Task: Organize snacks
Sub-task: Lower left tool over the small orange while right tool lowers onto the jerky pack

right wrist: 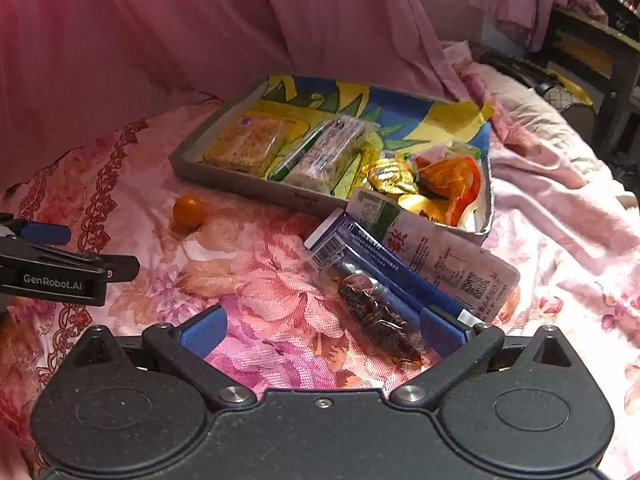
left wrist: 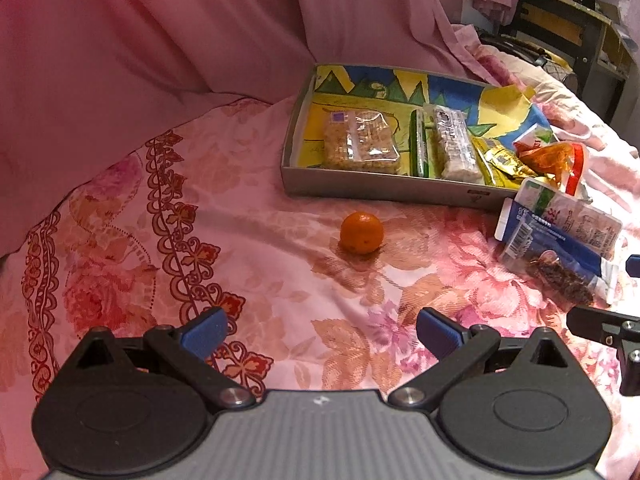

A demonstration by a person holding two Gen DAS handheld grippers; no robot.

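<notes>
A small orange [left wrist: 361,232] [right wrist: 189,210] lies on the floral bedsheet in front of a shallow grey box [left wrist: 384,191] [right wrist: 256,189]. The box holds several wrapped snacks: a clear-wrapped cracker block [left wrist: 360,144] [right wrist: 248,145], a white bar [left wrist: 456,142] [right wrist: 324,152], gold packets [left wrist: 500,162] [right wrist: 390,178] and an orange bag [left wrist: 554,158] [right wrist: 448,180]. Outside it lie a blue-and-clear packet of dark dried fruit [left wrist: 556,268] [right wrist: 372,300] and a white pouch [left wrist: 576,216] [right wrist: 436,256]. My left gripper [left wrist: 322,334] is open, short of the orange. My right gripper [right wrist: 322,334] is open, with the dried-fruit packet's near end between its fingers.
Pink curtain fabric [left wrist: 200,32] hangs behind the box. Dark furniture [left wrist: 576,36] stands at the far right. The left gripper's body [right wrist: 52,272] shows at the right wrist view's left edge, and the right gripper's finger [left wrist: 600,328] at the other view's right edge.
</notes>
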